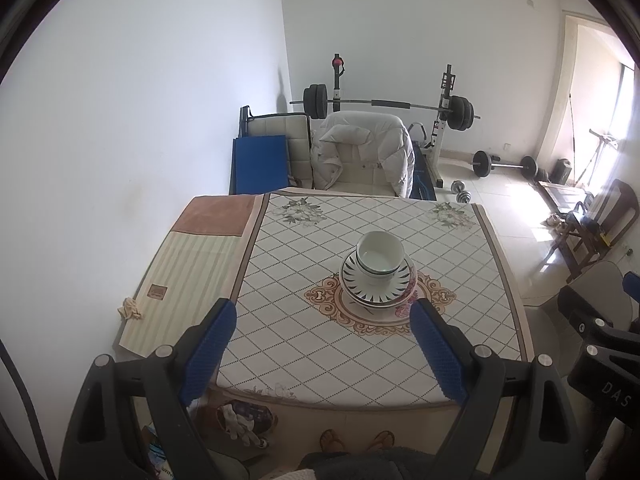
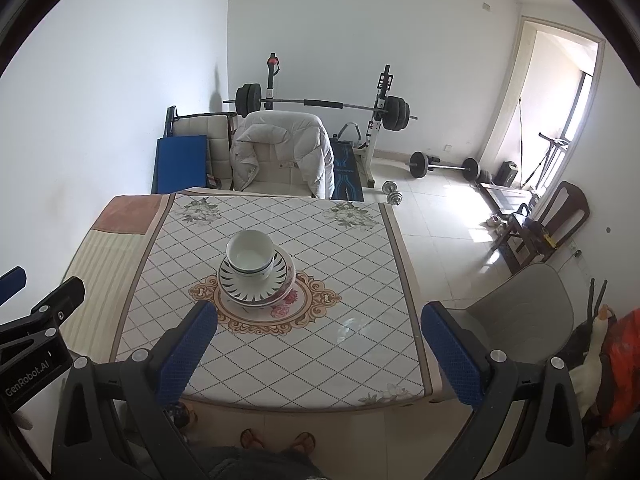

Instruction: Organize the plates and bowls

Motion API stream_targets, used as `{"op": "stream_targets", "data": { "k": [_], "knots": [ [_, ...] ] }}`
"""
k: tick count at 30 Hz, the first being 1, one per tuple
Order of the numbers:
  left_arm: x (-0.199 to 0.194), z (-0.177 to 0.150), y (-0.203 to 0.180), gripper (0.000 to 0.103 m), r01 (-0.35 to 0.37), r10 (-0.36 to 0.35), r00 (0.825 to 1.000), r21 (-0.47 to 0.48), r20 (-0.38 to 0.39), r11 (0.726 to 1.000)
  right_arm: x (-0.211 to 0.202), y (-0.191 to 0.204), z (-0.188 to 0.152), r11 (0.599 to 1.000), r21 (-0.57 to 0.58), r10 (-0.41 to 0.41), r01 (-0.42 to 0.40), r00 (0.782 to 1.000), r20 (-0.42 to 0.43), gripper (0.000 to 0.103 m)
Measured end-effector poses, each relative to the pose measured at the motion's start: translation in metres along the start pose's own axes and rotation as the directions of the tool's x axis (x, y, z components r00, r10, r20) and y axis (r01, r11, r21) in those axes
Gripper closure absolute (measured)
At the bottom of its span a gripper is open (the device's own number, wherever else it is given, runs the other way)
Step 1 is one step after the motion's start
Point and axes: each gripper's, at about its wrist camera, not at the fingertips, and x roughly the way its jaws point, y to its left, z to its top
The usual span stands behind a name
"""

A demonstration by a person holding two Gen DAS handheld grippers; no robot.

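Nearest to me, at six o'clock, the person's sandalled feet [image 2: 278,440] stand at the table's front edge. Just above them both tools hang over the near side of the table [image 2: 360,264]. The left gripper [image 1: 322,322] has its blue-padded jaws spread wide with nothing between them but tablecloth. The right gripper [image 2: 320,324] is likewise gaping wide and grips nothing; its right finger overhangs the table's edge.

Further in, at the middle of the cloth, sits the stack of dishes [image 1: 378,280] on the ornate medallion print [image 1: 332,300]: a white bowl [image 1: 380,252] with a dark rim line on top, a plate with black radial stripes [image 1: 360,280] under it, and a floral dish [image 1: 410,282] at the bottom. From the left gripper the stack lies toward one o'clock; from the right gripper, toward eleven o'clock. Neither tool touches it.

Beyond the table at twelve o'clock, a white padded jacket [image 2: 280,148] drapes a chair, with a barbell rack [image 2: 320,104] against the far wall.
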Motion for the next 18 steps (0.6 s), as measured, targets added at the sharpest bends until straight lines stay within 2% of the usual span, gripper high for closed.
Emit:
{"op": "stream_targets", "data": {
  "k": [18],
  "knots": [
    [0.0080,0.0036,0.0042,0.014,0.001,-0.001,1.000,-0.001,-0.007,1.000,0.0066,-0.0005,0.0007,1.000,-0.002,-0.002,0.002,1.000,-0.001,0.000]
  ]
}}
